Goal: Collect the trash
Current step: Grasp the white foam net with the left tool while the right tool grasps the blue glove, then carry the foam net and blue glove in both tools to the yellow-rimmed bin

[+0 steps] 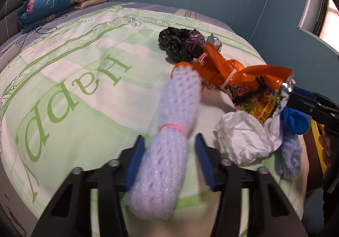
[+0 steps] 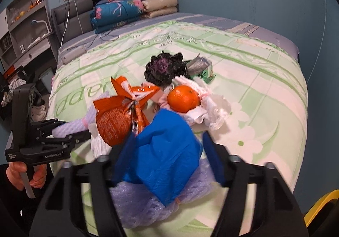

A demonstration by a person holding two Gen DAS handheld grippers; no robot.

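Trash lies on a green-and-white bedspread (image 1: 74,88). My left gripper (image 1: 169,148) is open around a rolled white foam net (image 1: 169,152) tied with a pink band; its pads stand a little off each side. An orange snack wrapper (image 1: 243,82), a crumpled white tissue (image 1: 245,143) and a black bag (image 1: 180,43) lie beyond. My right gripper (image 2: 169,143) is open around a blue plastic bag (image 2: 165,158) on lavender foam netting (image 2: 148,211). An orange fruit (image 2: 183,98) sits on white paper (image 2: 216,109) ahead. The left gripper also shows in the right wrist view (image 2: 70,131).
Folded quilts (image 2: 127,10) with black clothing on top are stacked at the grey headboard (image 2: 70,14). A shelf unit (image 2: 25,25) stands left of the bed. A yellow object (image 2: 322,211) sits at the lower right. The bed's near edge drops off close to both grippers.
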